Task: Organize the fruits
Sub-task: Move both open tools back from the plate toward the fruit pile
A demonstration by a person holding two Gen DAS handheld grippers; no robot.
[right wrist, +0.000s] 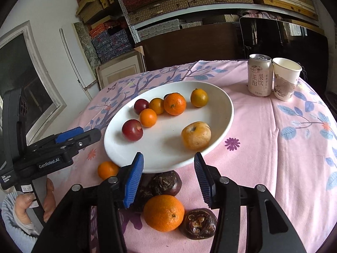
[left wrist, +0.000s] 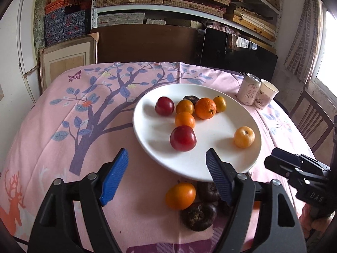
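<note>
Fruit is split two ways: most sits on the white plate (left wrist: pixel 221 168), the rest lies loose on the pink tablecloth (left wrist: pixel 63 147) just in front of the plate's near rim.

On the plate: two red plums, e.g. the near one (left wrist: pixel 182 138), several small orange fruits, one mandarin (left wrist: pixel 205 108) and a pale yellow-orange fruit (right wrist: pixel 195 135) off by itself. A dark fruit peeks out behind the mandarin.

Off the plate: a big orange (right wrist: pixel 163 213), a small orange fruit (left wrist: pixel 180 195) and a few dark brown, wrinkled fruits, e.g. (right wrist: pixel 198 223), bunched close together, some touching.

Handling, as a guess: all light, round, apt to roll. The orange's skin looks firm w/ some give, so take it across its widest part, pads on opposite sides, gentle squeeze. Plums look smooth, prob. slippery and easy to bruise. The dark ones look rough and stiff, easier to hold. The plate is hard, so a dropped fruit may roll or bump others.

Left gripper (left wrist: pixel 166 177): jaws apart, nothing between the pads, angled down over the plate's near rim and the small orange fruit.

Right gripper (right wrist: pixel 168 179): jaws also apart, empty, angled down w/ the big orange just below the gap. A hand (right wrist: pixel 23 206) holds the left gripper's handle at the right view's lower left.
</note>
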